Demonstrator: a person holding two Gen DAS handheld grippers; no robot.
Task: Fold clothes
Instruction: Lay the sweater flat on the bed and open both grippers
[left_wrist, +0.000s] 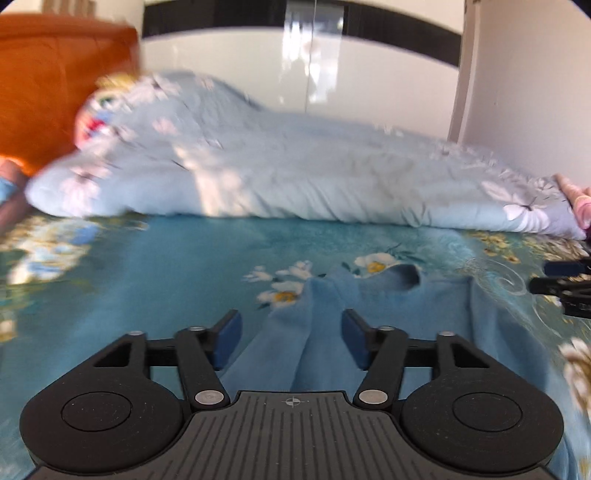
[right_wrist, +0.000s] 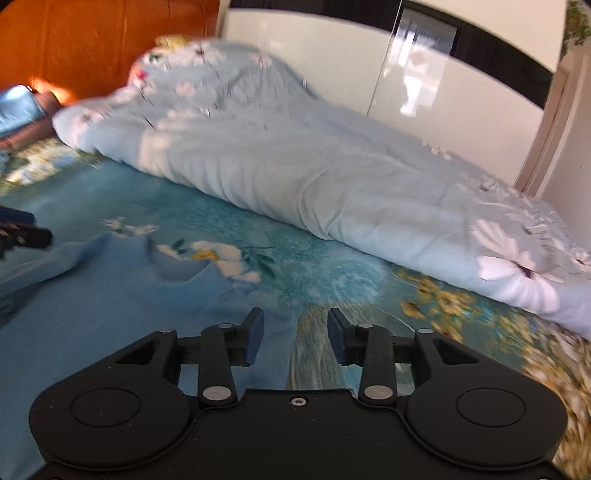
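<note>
Left wrist view: the left gripper (left_wrist: 291, 334) fills the lower frame, jaws spread wide and holding nothing. A light blue garment (left_wrist: 369, 325) lies rumpled on the teal floral bedsheet (left_wrist: 147, 280), running up between the fingers toward centre right. A pale blue floral duvet (left_wrist: 295, 173) crosses mid-frame.

Right wrist view: the right gripper (right_wrist: 295, 336) sits low centre, jaws apart and empty, above the garment's edge; the cloth spreads lower left.
</note>
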